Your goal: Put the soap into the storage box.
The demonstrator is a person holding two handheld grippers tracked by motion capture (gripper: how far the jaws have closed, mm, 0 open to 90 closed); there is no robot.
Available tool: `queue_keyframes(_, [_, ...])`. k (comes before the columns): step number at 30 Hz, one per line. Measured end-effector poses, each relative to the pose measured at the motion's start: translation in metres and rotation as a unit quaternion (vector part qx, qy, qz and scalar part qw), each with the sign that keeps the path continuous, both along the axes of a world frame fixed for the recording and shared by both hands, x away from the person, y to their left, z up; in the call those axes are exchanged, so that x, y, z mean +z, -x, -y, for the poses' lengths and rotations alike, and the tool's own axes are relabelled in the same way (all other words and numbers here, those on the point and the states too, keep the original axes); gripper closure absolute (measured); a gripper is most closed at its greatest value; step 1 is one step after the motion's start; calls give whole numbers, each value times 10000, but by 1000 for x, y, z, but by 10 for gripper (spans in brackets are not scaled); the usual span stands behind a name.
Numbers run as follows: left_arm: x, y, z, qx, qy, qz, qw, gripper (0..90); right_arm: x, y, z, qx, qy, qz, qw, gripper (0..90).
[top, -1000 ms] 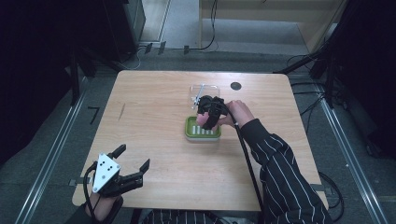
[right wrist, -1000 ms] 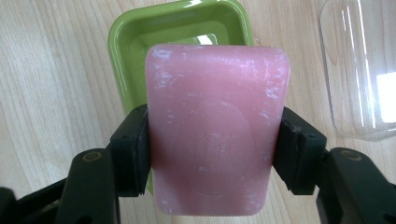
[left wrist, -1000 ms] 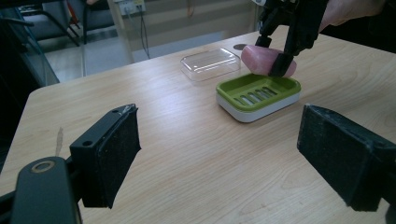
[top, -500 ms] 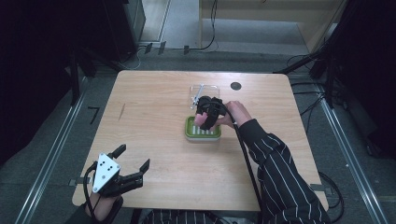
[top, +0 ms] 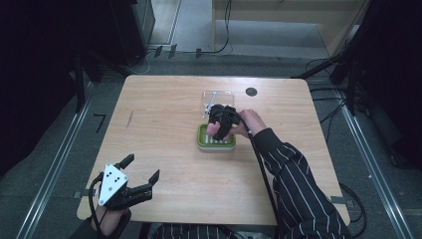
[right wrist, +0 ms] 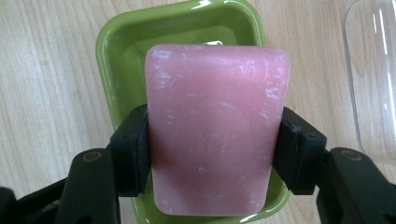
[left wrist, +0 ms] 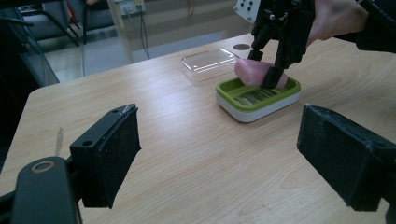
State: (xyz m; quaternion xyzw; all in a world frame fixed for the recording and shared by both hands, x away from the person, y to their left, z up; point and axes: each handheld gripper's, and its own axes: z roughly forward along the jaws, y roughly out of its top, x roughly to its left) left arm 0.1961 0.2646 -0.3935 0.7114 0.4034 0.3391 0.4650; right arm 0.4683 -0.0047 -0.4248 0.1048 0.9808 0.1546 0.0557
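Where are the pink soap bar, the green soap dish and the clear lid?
pink soap bar (right wrist: 215, 130): right gripper view, flat top face.
green soap dish (left wrist: 229, 88): left gripper view, near-left rim.
clear lid (left wrist: 208, 63): left gripper view, flat middle.

**Obscured and cut-off items**

In the right gripper view the pink soap (right wrist: 215, 133) covers most of the green soap dish (right wrist: 116, 51); the dish floor beneath it cannot be seen, nor whether the bar touches it. The clear lid (right wrist: 373, 79) is cut by the right edge. Embossed lettering on the soap is too faint to read.

In the high view the right gripper (top: 222, 122) hides most of the soap. The left gripper (left wrist: 219, 154) has its right jaw cut by the frame edge in its own view.
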Motion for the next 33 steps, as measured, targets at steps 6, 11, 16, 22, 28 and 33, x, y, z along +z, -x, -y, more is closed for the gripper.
queue_keyframes(6, [0, 0, 0, 2, 0, 2, 10000, 133, -6, -1, -1, 6, 32, 1, 10000, 385])
queue_keyframes(11, [0, 0, 0, 4, 6, 3, 10000, 133, -9, 0, -2, -9, 50, -19, 10000, 385])
queue_keyframes(16, [0, 0, 0, 1, 1, 2, 10000, 133, -11, 0, -3, 6, 62, 16, 10000, 385])
queue_keyframes(22, [0, 0, 0, 6, 12, 5, 10000, 132, -12, 0, -3, 1, 80, 13, 10000, 385])
queue_keyframes(28, [0, 0, 0, 8, 6, 3, 10000, 133, -13, 0, -3, 18, 97, 26, 9999, 385])
queue_keyframes(33, [0, 0, 0, 3, 6, 5, 10000, 133, -15, 0, -3, 11, 109, 25, 9999, 384])
